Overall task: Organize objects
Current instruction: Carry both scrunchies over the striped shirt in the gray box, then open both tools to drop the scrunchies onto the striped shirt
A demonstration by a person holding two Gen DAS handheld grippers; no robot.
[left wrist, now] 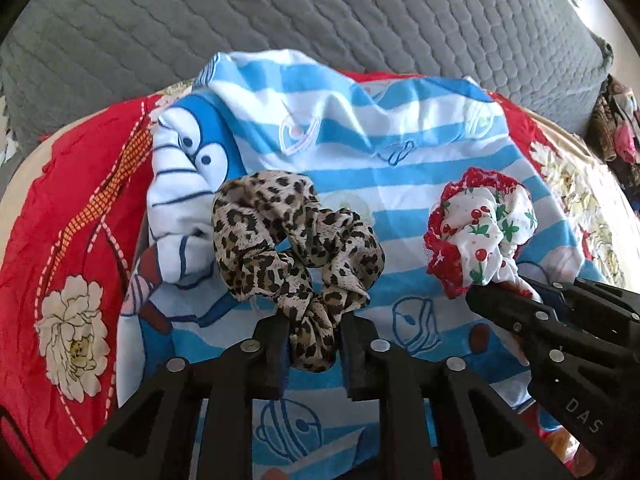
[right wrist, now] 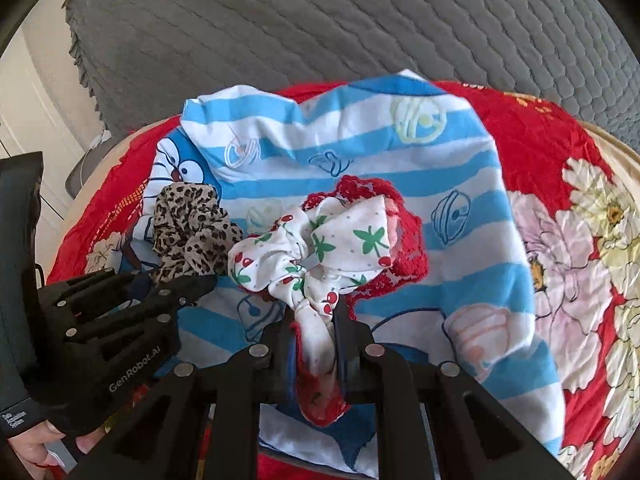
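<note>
A leopard-print scrunchie [left wrist: 296,240] lies on a blue-and-white striped cartoon cloth [left wrist: 400,152], its near end pinched between the fingers of my left gripper [left wrist: 314,320]. To its right, a white cherry-print scrunchie with red lace trim [left wrist: 480,232] is held at its near end by my right gripper [left wrist: 480,292]. In the right wrist view the cherry scrunchie [right wrist: 320,248] bunches between the shut fingers of the right gripper [right wrist: 314,308]. The left gripper [right wrist: 200,280] sits at the left, by the leopard scrunchie [right wrist: 188,236].
The striped cloth [right wrist: 360,152] rests on a red floral sheet [right wrist: 560,240]. A grey quilted cover [left wrist: 320,12] fills the far side. Mixed clothes [left wrist: 616,120] are piled at the far right. A person's hand [right wrist: 28,448] holds the left gripper.
</note>
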